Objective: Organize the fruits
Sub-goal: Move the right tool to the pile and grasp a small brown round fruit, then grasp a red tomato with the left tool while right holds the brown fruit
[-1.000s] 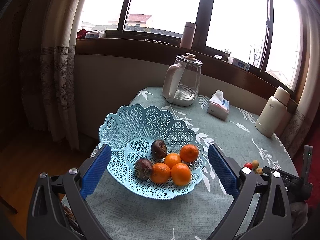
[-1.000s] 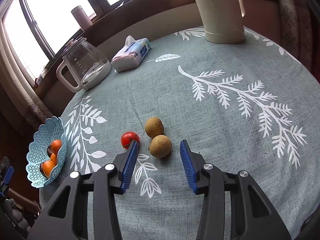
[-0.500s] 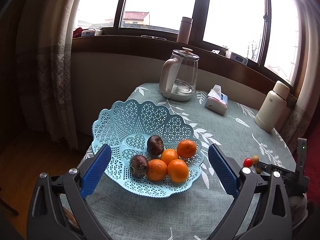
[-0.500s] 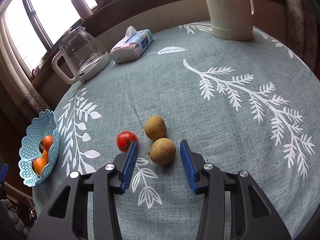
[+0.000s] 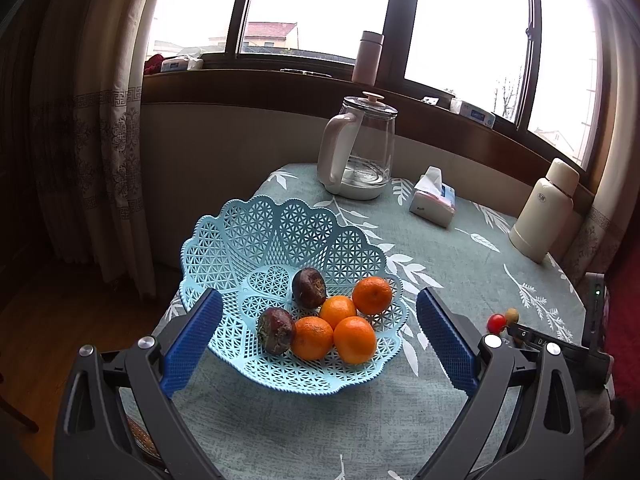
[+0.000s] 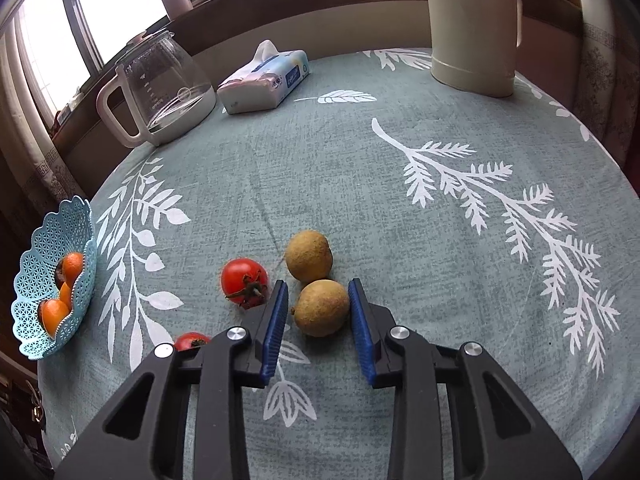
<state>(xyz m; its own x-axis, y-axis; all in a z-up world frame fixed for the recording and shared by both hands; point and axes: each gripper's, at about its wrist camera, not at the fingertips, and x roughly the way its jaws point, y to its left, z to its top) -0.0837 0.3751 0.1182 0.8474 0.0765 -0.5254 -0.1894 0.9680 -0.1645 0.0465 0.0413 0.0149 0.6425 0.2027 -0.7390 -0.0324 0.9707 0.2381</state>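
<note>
Near the table's (image 6: 440,200) front edge, the right gripper (image 6: 318,316) straddles a brown fruit (image 6: 321,307), jaws spread; next, closing and carrying to the basket (image 5: 256,240), where the left gripper (image 5: 316,344) waits spread.

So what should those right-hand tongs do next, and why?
Probably close on the nearer brown fruit. The right tongs are open with that fruit sitting between the blue pads, on the tablecloth. Once gripped, it could go to the blue basket holding the oranges.
</note>
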